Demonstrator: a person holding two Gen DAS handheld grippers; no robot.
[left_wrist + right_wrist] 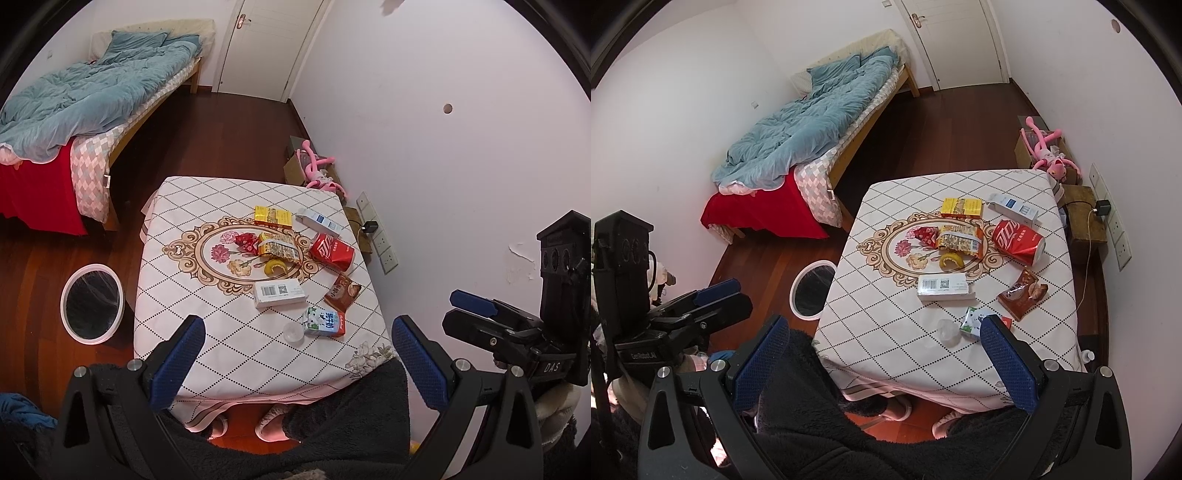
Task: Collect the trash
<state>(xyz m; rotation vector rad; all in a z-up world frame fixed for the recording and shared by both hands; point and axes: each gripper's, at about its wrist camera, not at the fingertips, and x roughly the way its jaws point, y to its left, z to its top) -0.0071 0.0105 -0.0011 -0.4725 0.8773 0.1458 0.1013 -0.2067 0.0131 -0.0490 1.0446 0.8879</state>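
Dark red wooden flooring runs under a bed with a rumpled teal quilt [85,99] and a square worktop [177,295] covered by a white cloth with a black diamond grid and a flowered oval in its middle. Seen from the left wrist, the trash lies scattered on that cloth: a yellow flat carton [272,216] and a white-and-blue box [319,221] at the far side, a dented red soda can [331,252] on its side toward the wall, a yellow printed snack bag [277,246] and a small red wrapper [246,240] on the oval, a curl of yellow peel [275,266], a white barcode box [280,292], a brown snack packet [342,291], a green-and-white milk carton [324,323] and just beside it a clear plastic cup [293,332]. A round white-rimmed bin [92,303] with a black liner stands on the floor left of the worktop. The left gripper [295,354] hangs over the near edge, jaws wide apart and holding nothing, while the right gripper [474,308] shows at the right near the wall; its jaws look nearly together from here. From the right wrist, the right gripper [882,362] hovers over the person's dark fleece-covered lap [820,417], jaws spread and empty, one blue pad covering part of the milk carton [971,323]. A pink plush toy [1049,147] lies by the wall.
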